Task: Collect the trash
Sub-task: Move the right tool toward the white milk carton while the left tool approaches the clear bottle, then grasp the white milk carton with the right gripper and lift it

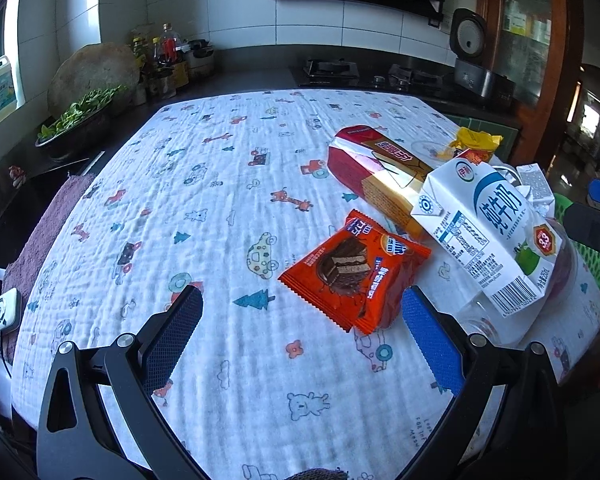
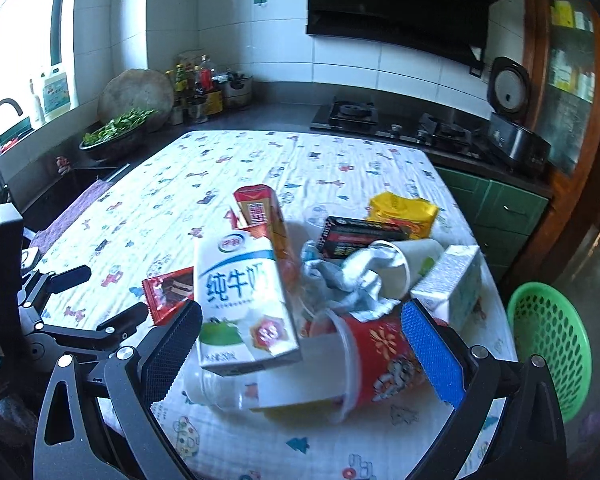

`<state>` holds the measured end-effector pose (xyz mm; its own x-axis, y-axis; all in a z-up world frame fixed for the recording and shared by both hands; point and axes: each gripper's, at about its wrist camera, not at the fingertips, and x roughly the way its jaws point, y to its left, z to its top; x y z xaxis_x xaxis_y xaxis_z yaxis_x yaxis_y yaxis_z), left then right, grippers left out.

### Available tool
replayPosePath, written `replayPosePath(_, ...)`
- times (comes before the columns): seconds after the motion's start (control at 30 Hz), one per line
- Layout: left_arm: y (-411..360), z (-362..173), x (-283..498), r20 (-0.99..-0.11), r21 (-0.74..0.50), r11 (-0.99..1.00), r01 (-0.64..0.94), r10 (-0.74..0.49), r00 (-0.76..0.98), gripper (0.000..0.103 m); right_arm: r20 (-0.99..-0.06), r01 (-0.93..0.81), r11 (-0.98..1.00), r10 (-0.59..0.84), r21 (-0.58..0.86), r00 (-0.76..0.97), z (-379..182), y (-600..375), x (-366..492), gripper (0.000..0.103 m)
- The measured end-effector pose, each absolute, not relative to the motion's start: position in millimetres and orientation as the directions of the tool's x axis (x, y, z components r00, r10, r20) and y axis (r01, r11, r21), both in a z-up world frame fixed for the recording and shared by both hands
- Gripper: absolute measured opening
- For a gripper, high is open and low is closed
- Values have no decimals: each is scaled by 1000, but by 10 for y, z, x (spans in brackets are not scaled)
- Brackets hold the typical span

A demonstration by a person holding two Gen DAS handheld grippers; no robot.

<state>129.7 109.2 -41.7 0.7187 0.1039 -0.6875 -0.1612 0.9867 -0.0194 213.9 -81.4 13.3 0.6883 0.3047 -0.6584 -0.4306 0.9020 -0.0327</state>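
Both sets of fingers are hanging released and empty. The milk carton [image 2: 244, 300] is lying just ahead between the right gripper [image 2: 300, 344] fingers; probably light and crushable, so pinching its flat sides seems best. The left gripper [image 1: 300, 332] is hovering near the orange wrapper [image 1: 354, 272].

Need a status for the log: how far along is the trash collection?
Barely started. Done: nothing visible; the part of the green basket in view shows no trash inside. In hand: nothing; the left hand-held gripper and right hand-held gripper are both open. Left: the whole pile on the tablecloth, including milk carton, red cup, orange snack wrapper, yellow packet.
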Motion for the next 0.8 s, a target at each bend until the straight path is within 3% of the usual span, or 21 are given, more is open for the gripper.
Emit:
replayPosePath(0.57, 1234, -457, 1306, -697, -14, 990, -139, 91, 712, 98, -769, -529, 839, 252, -129, 587, -238, -214, 2698, 95)
replayPosePath(0.8, 1139, -486, 1279, -706, -19, 996, -82, 45, 707, 98, -806, -540, 841, 298, -32, 512, -284, -294, 2773, 66)
